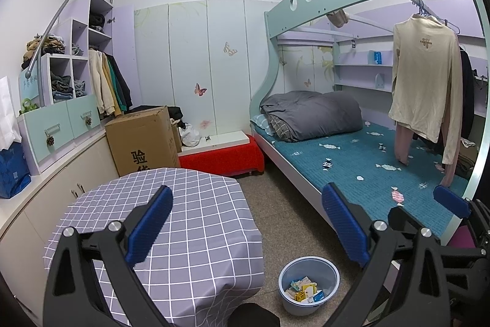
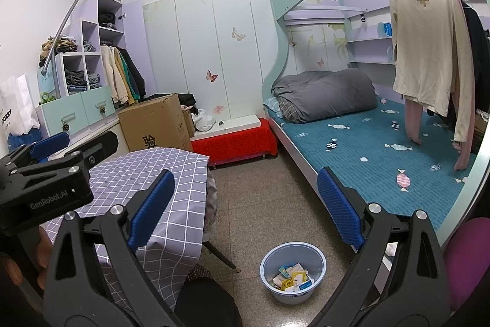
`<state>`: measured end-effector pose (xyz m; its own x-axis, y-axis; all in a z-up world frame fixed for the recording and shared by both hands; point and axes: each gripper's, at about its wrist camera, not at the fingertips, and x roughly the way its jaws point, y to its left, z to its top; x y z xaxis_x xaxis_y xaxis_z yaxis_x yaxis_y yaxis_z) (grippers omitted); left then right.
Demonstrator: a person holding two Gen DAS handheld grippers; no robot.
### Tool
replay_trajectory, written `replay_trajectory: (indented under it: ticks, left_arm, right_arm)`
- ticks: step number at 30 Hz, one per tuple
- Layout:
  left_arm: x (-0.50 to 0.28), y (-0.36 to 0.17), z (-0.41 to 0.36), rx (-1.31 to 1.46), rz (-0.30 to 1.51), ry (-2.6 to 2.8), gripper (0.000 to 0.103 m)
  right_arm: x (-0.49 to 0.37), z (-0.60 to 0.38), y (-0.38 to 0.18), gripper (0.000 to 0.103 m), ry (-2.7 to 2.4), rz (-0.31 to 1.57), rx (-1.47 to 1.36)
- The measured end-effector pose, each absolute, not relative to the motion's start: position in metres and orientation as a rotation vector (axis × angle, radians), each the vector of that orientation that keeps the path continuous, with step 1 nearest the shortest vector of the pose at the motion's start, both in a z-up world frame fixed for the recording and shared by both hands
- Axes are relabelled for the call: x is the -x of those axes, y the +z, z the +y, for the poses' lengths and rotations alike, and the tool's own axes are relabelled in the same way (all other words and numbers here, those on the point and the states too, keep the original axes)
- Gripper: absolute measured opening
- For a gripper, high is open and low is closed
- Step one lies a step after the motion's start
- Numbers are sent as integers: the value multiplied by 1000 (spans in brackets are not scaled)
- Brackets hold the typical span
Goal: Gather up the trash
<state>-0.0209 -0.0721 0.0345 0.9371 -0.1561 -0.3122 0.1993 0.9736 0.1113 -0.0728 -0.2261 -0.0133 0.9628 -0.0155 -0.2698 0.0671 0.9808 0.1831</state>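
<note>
A pale blue bin (image 1: 308, 285) stands on the floor between the table and the bed, holding several paper wrappers (image 1: 304, 291); it also shows in the right wrist view (image 2: 292, 273). My left gripper (image 1: 248, 226) is open and empty, held above the edge of the grey checked tablecloth (image 1: 190, 222). My right gripper (image 2: 245, 210) is open and empty, above the floor and the bin. The right gripper's blue pad shows at the right edge of the left wrist view (image 1: 451, 201), and the left gripper's body shows at the left of the right wrist view (image 2: 46, 183).
A bunk bed with a teal mattress (image 2: 367, 143) fills the right. A cardboard box (image 1: 142, 137), a red-covered bench (image 1: 223, 157) and low cabinets (image 1: 52, 173) stand behind and left of the table. A purple seat (image 2: 468, 259) is at lower right.
</note>
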Motion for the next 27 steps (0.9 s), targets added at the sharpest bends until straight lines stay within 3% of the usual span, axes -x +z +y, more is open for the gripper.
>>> replay_trajectory:
  ticks: [27]
  left_arm:
    - [21, 30, -73, -144, 313, -182, 96]
  right_arm:
    - [75, -220, -23, 92, -43, 279, -204]
